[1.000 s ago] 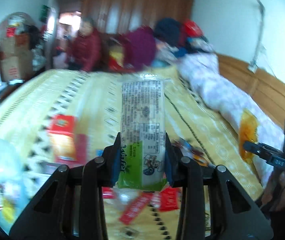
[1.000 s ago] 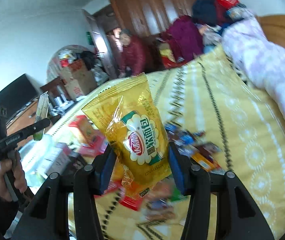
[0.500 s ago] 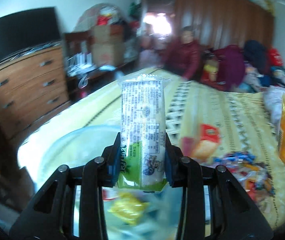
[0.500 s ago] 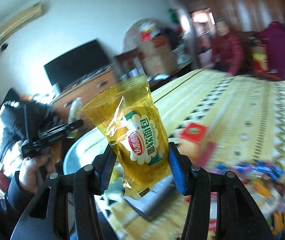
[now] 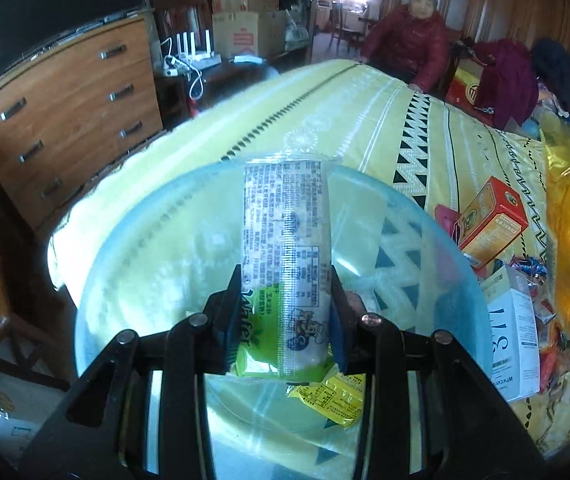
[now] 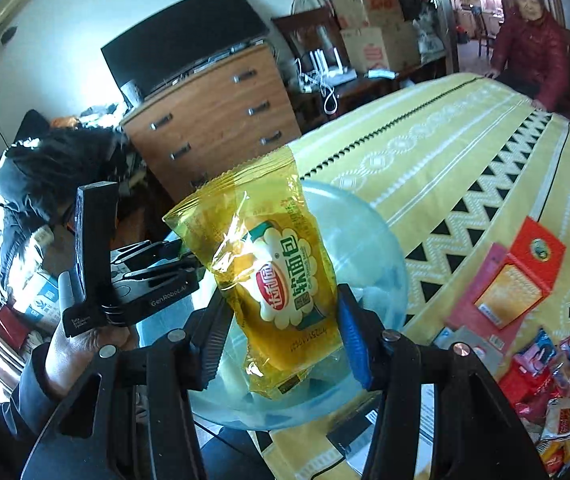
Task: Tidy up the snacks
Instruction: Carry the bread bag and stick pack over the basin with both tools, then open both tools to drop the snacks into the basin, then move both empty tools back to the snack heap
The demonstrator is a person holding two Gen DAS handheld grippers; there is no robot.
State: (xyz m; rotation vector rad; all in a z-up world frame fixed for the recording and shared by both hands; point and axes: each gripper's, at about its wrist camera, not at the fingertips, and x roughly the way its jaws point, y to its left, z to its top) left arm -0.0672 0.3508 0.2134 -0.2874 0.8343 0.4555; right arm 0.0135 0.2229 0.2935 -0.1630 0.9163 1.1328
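Left gripper clamped on tall green-and-white wafer pack, centre frame over translucent blue plastic basin. Right gripper pinching yellow soft-bread bag, centre frame, above same basin on yellow patterned bed.

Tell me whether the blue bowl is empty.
Not empty: a yellow packet lies inside the blue bowl, under the held wafer pack.
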